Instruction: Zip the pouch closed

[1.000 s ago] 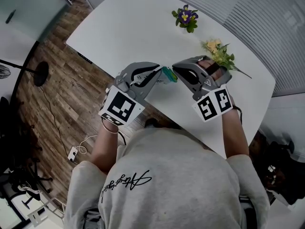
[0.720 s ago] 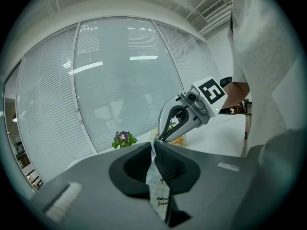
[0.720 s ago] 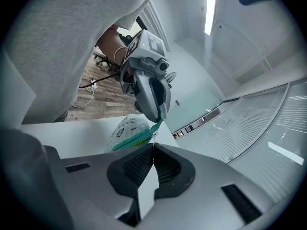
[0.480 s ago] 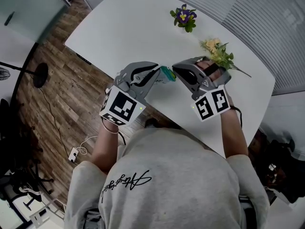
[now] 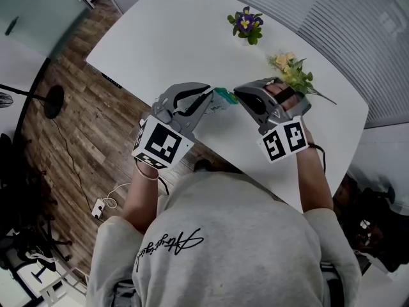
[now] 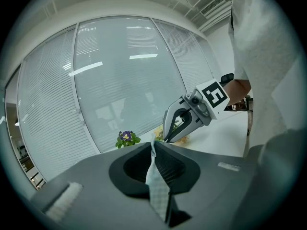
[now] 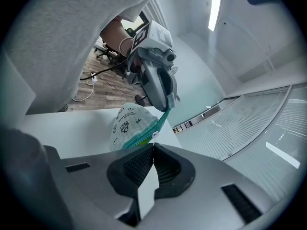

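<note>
Little is changed since a second ago. The pouch (image 5: 222, 98) is pinched tight by the left gripper (image 5: 211, 95) and its zip pull (image 7: 153, 136) by the right gripper (image 5: 237, 95), so the zip is likely not done yet.

Soft, even light fills the head view: the white table (image 5: 192, 31) is bright almost to glare with only faint shadows, and the wooden floor (image 5: 70, 126) beside it is dimmer. Both gripper views are strongly fisheye, with black corners and bowed lines. A ceiling light (image 7: 216, 4) is blown out in the right one, and lamp reflections streak the glass wall (image 6: 120, 80) in the left. The pouch (image 7: 132, 123) looks sharp, while the housing nearest each lens seems slightly soft, perhaps from closeness.
</note>
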`<state>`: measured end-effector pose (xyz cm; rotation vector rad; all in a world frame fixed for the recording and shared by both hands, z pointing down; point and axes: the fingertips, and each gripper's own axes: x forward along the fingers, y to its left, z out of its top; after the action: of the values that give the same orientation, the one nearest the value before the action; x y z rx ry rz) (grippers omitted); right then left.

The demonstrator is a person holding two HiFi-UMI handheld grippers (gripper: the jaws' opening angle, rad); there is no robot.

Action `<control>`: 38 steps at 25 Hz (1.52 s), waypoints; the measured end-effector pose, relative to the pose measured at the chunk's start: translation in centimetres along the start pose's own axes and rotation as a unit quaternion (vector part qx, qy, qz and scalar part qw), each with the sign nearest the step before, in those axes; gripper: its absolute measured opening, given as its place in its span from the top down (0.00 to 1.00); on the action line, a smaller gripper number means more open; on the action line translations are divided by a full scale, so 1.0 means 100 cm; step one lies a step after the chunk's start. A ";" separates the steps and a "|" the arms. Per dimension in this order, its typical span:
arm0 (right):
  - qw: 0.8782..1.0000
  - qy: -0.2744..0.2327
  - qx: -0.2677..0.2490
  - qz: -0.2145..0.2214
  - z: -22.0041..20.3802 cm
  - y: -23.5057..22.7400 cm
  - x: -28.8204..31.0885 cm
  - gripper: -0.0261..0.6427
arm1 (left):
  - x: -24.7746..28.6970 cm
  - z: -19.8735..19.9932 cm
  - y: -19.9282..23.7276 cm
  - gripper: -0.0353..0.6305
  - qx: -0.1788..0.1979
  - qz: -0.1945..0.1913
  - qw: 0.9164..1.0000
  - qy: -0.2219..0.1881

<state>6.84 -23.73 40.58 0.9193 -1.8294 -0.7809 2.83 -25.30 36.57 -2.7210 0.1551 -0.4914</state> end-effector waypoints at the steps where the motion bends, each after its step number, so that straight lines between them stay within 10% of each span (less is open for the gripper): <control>1: 1.000 0.000 0.002 0.000 0.000 0.000 0.000 0.95 | 0.000 0.001 0.000 0.92 0.003 -0.001 1.000 0.000; 38: 1.000 0.015 0.006 -0.015 -0.006 0.005 -0.005 0.95 | -0.009 0.006 0.006 0.92 0.006 0.014 1.000 -0.018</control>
<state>7.38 -23.15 40.96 0.9634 -1.7990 -0.7725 2.19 -25.53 35.58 -2.7102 0.1790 -0.4348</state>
